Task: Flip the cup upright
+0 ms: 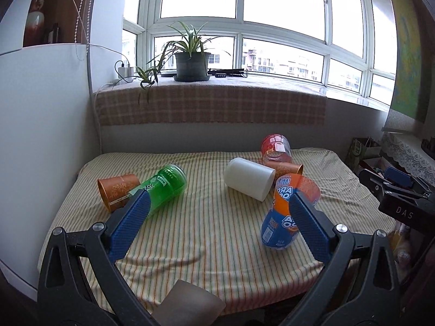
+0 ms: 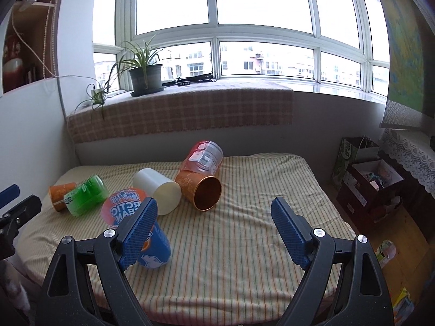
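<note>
Several cups lie on their sides on the striped table [image 1: 206,233]. A white cup [image 1: 248,178] lies in the middle, also in the right wrist view [image 2: 157,190]. A blue and orange cup [image 1: 282,217] lies at the front, shown too in the right wrist view [image 2: 122,209]. A green cup [image 1: 165,187] leans on a copper cup [image 1: 117,190] at the left. A second copper cup [image 2: 201,193] and a red clear cup [image 2: 202,157] lie behind. My left gripper [image 1: 217,214] is open above the table. My right gripper [image 2: 214,217] is open, its left finger next to the blue cup.
A covered windowsill with a potted plant [image 1: 191,62] runs behind the table. A white cabinet wall [image 1: 40,135] stands at the left. Boxes and bags [image 2: 364,174] sit on the floor at the right. The right gripper's body [image 1: 402,198] shows at the left wrist view's right edge.
</note>
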Motion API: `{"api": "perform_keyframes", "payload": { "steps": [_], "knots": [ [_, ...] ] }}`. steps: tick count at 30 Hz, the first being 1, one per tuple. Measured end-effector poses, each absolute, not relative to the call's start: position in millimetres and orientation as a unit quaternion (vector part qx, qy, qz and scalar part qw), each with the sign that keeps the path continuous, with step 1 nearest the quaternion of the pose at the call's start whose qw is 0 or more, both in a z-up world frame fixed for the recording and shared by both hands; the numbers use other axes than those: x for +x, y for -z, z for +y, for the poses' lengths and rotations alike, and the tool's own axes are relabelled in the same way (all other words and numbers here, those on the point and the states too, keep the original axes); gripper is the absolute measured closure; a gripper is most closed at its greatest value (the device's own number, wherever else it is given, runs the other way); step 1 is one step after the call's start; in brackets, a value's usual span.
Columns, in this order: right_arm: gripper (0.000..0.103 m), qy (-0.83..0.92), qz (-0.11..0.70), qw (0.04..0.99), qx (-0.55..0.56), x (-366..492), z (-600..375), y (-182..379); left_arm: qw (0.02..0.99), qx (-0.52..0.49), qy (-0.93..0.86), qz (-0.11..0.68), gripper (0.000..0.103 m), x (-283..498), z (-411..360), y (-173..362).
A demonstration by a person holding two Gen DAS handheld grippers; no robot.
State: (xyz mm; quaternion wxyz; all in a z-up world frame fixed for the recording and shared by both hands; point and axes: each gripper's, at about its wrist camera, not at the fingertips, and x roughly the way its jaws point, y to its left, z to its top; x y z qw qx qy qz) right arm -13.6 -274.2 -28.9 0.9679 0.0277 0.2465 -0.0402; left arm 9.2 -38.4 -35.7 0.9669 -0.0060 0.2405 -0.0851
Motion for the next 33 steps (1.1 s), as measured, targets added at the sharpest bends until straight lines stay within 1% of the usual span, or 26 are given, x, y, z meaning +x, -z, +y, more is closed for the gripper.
{"api": "perform_keyframes", "payload": {
  "steps": [10, 20, 33],
  "knots": [
    [0.017, 0.050, 0.236, 0.970, 0.021, -16.3, -272.3, 26.3, 0.967, -0.008, 0.081, 0.241, 0.000, 9.8, -38.6, 38.5],
    [0.017, 0.066, 0.207, 0.976, 0.003, -18.6, -268.0, 20.3, 0.966, -0.018, 0.075, 0.246, 0.000, 11.4, -33.8, 39.6],
    [0.017, 0.064, 0.204, 0.977, 0.001, -18.4, -267.5, 18.8, 0.966, -0.020, 0.070, 0.246, 0.000, 12.4, -30.9, 39.8]
  ]
}}
